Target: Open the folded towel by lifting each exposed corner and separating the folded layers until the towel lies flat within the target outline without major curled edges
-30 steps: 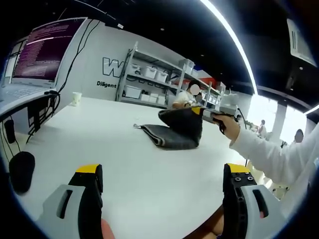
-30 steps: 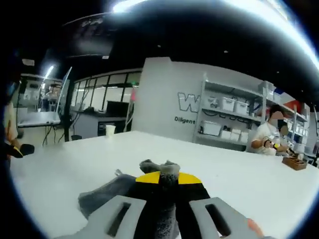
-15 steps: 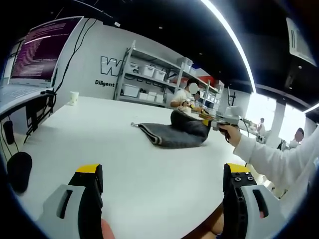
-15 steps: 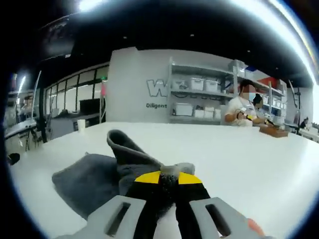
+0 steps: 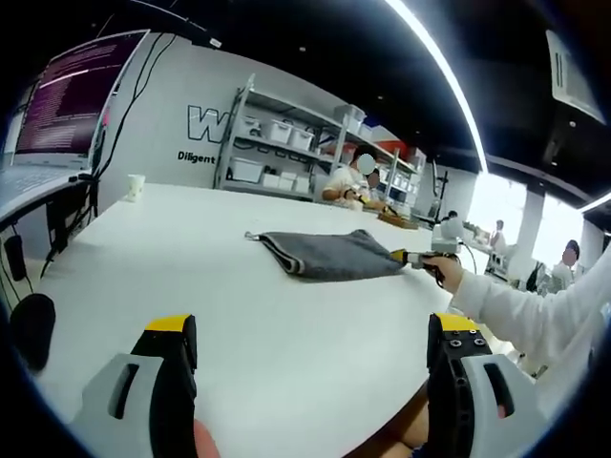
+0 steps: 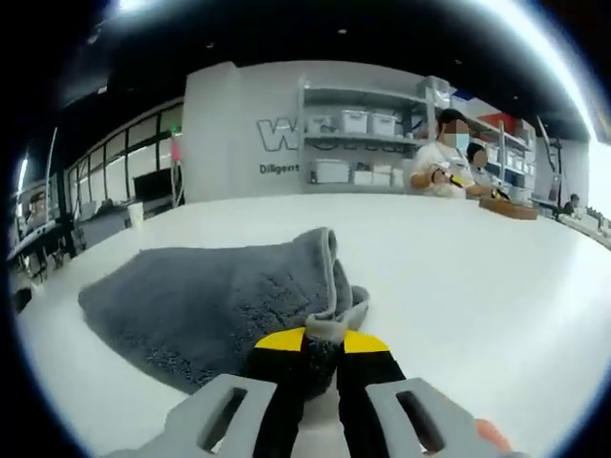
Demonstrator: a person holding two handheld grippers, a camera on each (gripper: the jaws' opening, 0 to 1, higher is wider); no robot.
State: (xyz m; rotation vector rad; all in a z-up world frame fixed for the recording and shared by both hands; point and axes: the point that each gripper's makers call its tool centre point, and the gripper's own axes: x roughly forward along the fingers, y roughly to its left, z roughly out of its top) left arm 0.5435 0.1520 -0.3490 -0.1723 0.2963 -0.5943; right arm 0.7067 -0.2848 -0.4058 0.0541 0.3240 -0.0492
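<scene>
R fingers (image 6: 320,345) pinch towel (image 6: 215,310) corner — L gripper (image 5: 310,348) open

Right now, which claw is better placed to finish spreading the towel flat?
Right. The right claw is shut on the towel corner; the left claw is open, well short of it.

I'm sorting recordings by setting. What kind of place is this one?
Probably a lab or workshop: metal shelving stacked with storage bins, a monitor showing lines of text, and a person working at a bench beyond the big white table.
</scene>
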